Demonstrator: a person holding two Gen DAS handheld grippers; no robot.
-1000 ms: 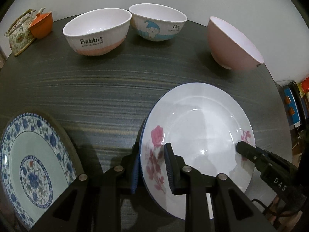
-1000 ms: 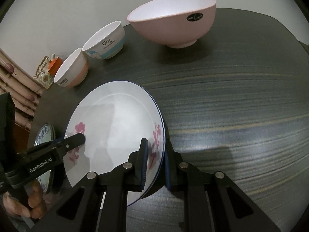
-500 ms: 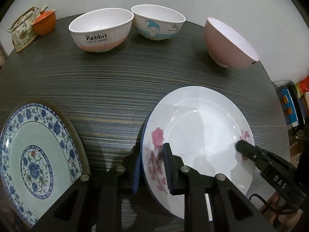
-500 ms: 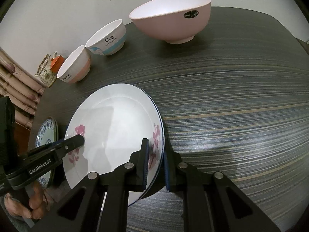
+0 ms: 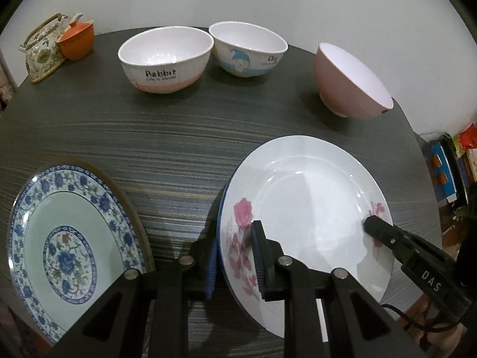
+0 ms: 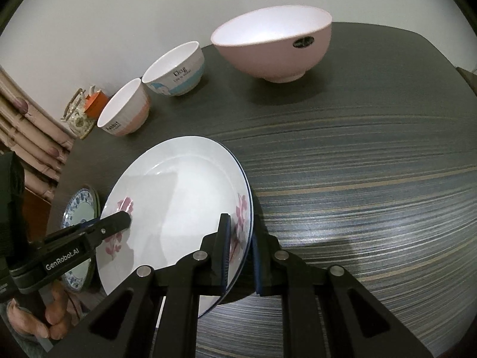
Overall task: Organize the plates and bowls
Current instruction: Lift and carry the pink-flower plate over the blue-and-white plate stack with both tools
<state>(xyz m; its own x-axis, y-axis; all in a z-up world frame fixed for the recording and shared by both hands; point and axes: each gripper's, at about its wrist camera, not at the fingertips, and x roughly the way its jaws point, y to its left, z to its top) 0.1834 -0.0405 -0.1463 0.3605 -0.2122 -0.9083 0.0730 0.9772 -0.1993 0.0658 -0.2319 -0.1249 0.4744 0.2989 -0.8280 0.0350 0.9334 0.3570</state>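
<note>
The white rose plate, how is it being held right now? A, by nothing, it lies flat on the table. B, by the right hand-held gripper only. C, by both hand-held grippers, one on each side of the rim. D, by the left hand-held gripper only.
C: the left hand-held gripper clamps one edge of the white rose plate and the right hand-held gripper clamps the opposite edge.

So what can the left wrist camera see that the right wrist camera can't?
Only the left wrist view shows clutter past the table's edge. Only the right wrist view shows the curtain and the person's hand. Both show the white flowered plate gripped on opposite rims by the left gripper and the right gripper, plus three bowls and the blue plate.
</note>
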